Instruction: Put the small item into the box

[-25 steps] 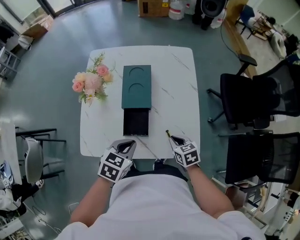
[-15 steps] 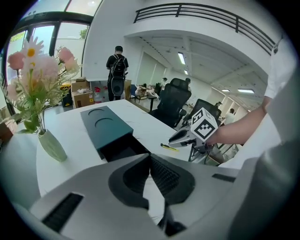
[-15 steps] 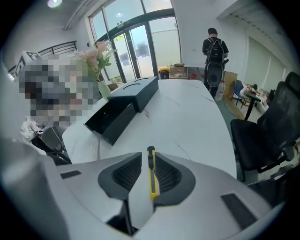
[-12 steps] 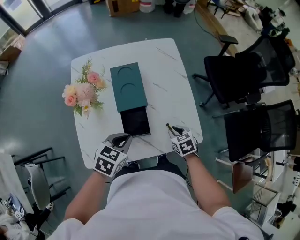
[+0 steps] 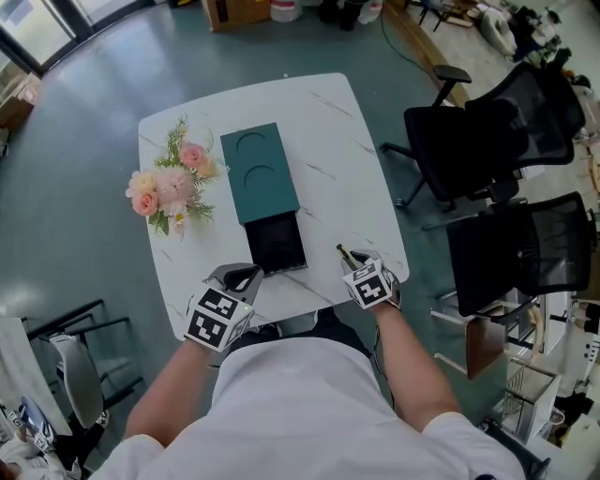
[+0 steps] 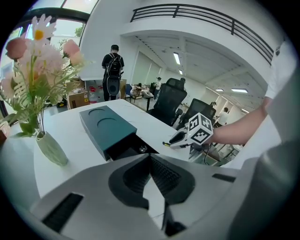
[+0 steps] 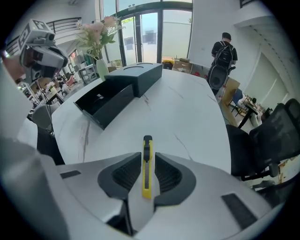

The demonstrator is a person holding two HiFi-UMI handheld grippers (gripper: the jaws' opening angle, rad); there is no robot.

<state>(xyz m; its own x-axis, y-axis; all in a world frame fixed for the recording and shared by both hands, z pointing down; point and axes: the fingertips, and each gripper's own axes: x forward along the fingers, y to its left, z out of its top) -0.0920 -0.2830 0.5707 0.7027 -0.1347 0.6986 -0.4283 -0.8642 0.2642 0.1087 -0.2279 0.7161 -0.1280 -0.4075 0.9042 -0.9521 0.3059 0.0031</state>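
Note:
A dark teal box (image 5: 260, 172) lies on the white marble table (image 5: 347, 159), its black drawer (image 5: 277, 242) pulled out toward me. In the left gripper view the box (image 6: 104, 127) shows a small round item (image 6: 142, 149) inside the drawer. My right gripper (image 5: 350, 260) hovers at the front right edge, shut on a yellow utility knife (image 7: 147, 174) that points forward between the jaws. My left gripper (image 5: 239, 277) sits by the front edge just left of the drawer, jaws closed with nothing in them (image 6: 150, 157). From the right gripper view the drawer (image 7: 101, 104) stands open to the left.
A vase of pink flowers (image 5: 171, 183) stands left of the box. Black office chairs (image 5: 487, 141) crowd the table's right side. A person with a backpack (image 7: 222, 57) stands far off. Cartons (image 5: 234, 11) sit on the floor beyond the table.
The head view has swung a little, so the table sits further left and tilted. Both grippers stay near the front edge, the right still holding the knife.

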